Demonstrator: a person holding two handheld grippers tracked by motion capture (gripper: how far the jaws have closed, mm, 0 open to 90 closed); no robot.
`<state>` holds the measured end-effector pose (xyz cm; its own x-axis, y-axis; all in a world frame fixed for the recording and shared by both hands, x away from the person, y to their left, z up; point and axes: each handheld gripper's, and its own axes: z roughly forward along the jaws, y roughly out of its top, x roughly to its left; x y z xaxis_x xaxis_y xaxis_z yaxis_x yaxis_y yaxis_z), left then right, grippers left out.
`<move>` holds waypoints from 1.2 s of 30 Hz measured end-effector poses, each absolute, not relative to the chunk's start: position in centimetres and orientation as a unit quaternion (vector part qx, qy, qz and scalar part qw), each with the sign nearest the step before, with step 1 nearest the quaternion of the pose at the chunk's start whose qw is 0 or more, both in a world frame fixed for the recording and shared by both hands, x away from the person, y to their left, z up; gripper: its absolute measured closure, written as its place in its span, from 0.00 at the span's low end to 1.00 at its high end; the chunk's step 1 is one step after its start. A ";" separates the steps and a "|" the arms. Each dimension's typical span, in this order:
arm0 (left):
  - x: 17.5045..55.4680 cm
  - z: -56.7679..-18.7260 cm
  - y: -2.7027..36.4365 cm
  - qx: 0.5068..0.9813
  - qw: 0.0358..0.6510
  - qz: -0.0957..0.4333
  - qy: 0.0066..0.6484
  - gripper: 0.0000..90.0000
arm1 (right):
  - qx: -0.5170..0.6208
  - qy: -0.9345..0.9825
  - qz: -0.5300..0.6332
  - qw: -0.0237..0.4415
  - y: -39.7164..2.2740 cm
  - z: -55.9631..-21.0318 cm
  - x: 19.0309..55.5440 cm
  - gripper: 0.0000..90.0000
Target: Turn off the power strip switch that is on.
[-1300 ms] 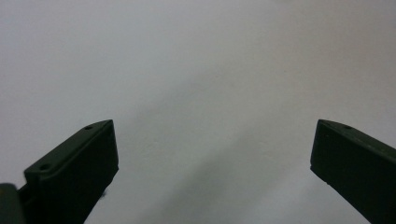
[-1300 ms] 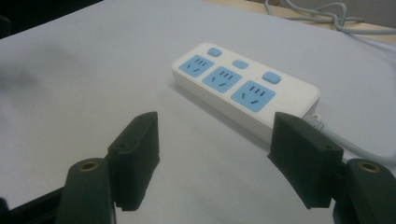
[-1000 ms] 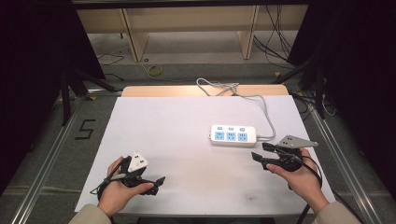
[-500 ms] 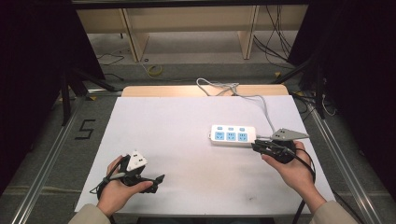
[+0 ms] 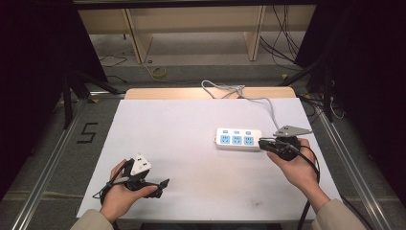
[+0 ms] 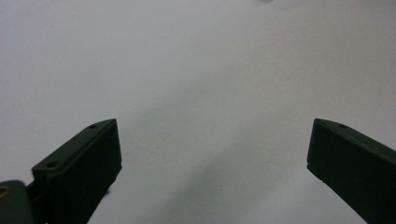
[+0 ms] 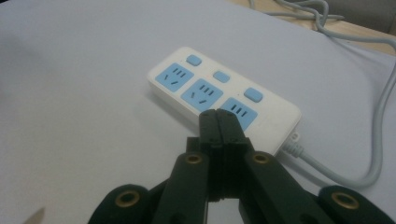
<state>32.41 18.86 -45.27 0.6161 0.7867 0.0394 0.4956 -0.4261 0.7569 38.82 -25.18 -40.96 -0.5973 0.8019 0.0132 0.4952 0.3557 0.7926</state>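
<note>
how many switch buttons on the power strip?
3. On the power strip, one blue button sits behind each socket: far-end button, middle button, cable-end button. None look hidden.

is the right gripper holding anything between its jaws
No, in the right gripper view the right gripper has its two black jaws pressed together with nothing between them, tips pointing at the power strip.

I am facing a wooden shelf (image 5: 191, 28) at top centre; dark curtains (image 5: 33, 57) are hanging at both sides above grey floor (image 5: 62, 158).
</note>
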 end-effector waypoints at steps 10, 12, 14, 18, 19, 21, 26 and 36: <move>32.4 -45.3 18.8 0.821 0.366 0.199 0.389 0.03 | 0.410 0.804 0.385 0.192 -24.4 -40.8 40.0 1.00; 32.4 -45.3 18.8 0.822 0.366 0.199 0.389 0.03 | 0.412 0.804 0.383 0.192 -24.4 -40.7 40.1 1.00; 32.4 -45.3 18.8 0.820 0.367 0.200 0.390 0.03 | 0.414 0.805 0.379 0.190 -24.3 -40.6 40.4 1.00; 32.5 -45.3 18.8 0.821 0.367 0.200 0.389 0.03 | 0.420 0.805 0.374 0.189 -24.1 -40.4 40.7 1.00; 32.5 -45.3 18.8 0.821 0.366 0.200 0.389 0.03 | 0.420 0.805 0.373 0.189 -24.1 -40.3 40.8 1.00; 32.5 -45.3 18.8 0.823 0.365 0.199 0.388 0.03 | 0.423 0.804 0.372 0.189 -24.0 -40.2 41.0 1.00; 32.5 -45.3 18.7 0.823 0.365 0.199 0.387 0.03 | 0.427 0.804 0.369 0.189 -23.9 -40.1 41.4 1.00; 32.4 -45.4 18.5 0.827 0.362 0.194 0.385 0.03 | 0.433 0.807 0.356 0.185 -23.3 -40.1 42.4 1.00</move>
